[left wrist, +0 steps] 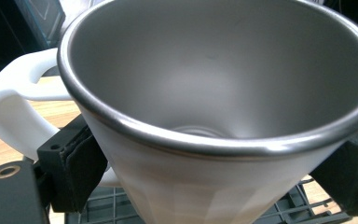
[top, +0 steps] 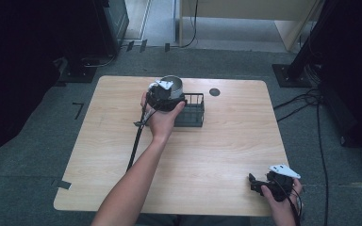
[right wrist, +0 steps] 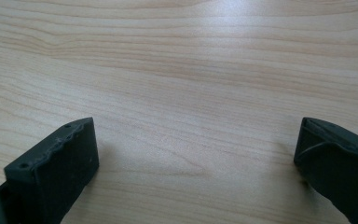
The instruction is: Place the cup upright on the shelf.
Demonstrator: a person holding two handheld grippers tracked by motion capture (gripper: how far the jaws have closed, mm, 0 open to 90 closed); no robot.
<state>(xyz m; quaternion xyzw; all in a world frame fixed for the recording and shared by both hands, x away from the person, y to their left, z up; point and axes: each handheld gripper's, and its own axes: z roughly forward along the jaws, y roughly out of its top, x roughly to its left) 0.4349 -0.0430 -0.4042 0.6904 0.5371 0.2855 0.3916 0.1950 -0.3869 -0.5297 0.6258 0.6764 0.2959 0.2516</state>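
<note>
left tool [left wrist: 205, 172] – clamped on mug [left wrist: 214, 93], seemingly over black rack [top: 191, 110]; right tool [right wrist: 196, 158] – apart

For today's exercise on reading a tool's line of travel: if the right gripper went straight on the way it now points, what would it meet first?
Probably nothing but bare table. The right gripper sits open near the front edge, pointing left across the wood, with no object ahead; how far that clear stretch runs is hard to judge.

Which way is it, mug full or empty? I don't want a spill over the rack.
Empty. The left gripper view looks into the mug and shows bare dry steel down to the bottom, while the left gripper clamps its white wall above the black wire rack.
</note>
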